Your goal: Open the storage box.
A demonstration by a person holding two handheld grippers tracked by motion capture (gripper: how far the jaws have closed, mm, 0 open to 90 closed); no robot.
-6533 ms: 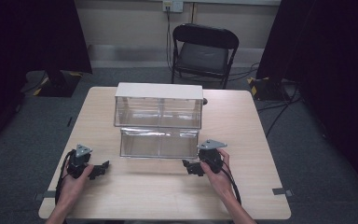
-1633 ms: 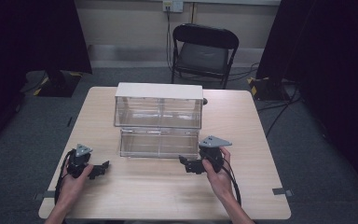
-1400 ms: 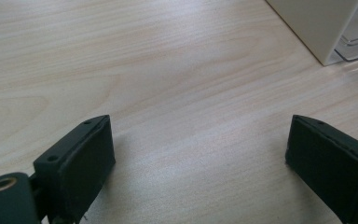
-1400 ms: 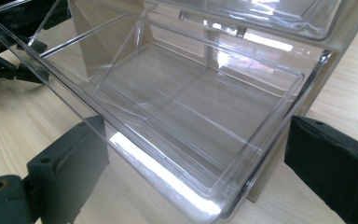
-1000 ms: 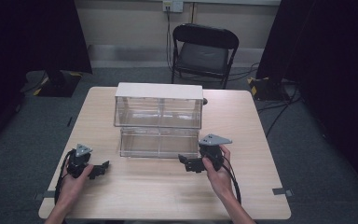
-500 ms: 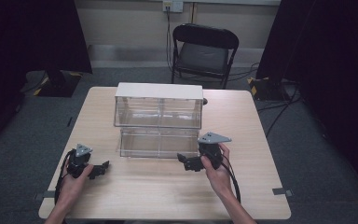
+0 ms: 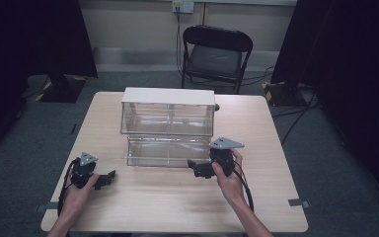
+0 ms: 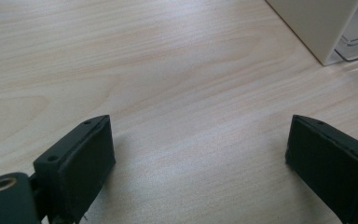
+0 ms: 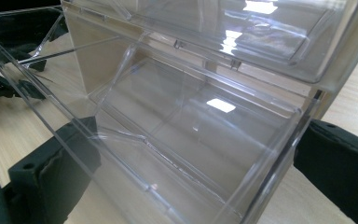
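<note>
A two-tier storage cabinet [image 7: 168, 111] with a cream frame and clear plastic drawers stands on a pale wooden table [image 7: 276, 148]. Its lower drawer [image 7: 170, 150] is pulled out toward the person, projecting in front of the cabinet's face; the upper drawer [image 7: 167, 118] sits flush in the cabinet.

The right gripper [image 7: 197, 169] is at the right front corner of the cabinet's open drawer. In the right gripper view the clear drawer wall [image 9: 177, 158] runs between the two black jaws, which have just been opening and now stand wide, one on either side of the front wall; whether either pad touches the plastic is hard to judge through the transparent wall, but no clamping shows.

The left gripper [image 7: 106, 177] rests low over the table, off the cabinet's left front corner and well apart from the drawer. In the left gripper view its jaws are spread wide over bare wood, nothing between them, with the cabinet's cream corner [image 8: 317, 28] beyond.

A black folding chair [image 7: 216, 54] stands behind the cabinet, beyond the table's far edge.
</note>
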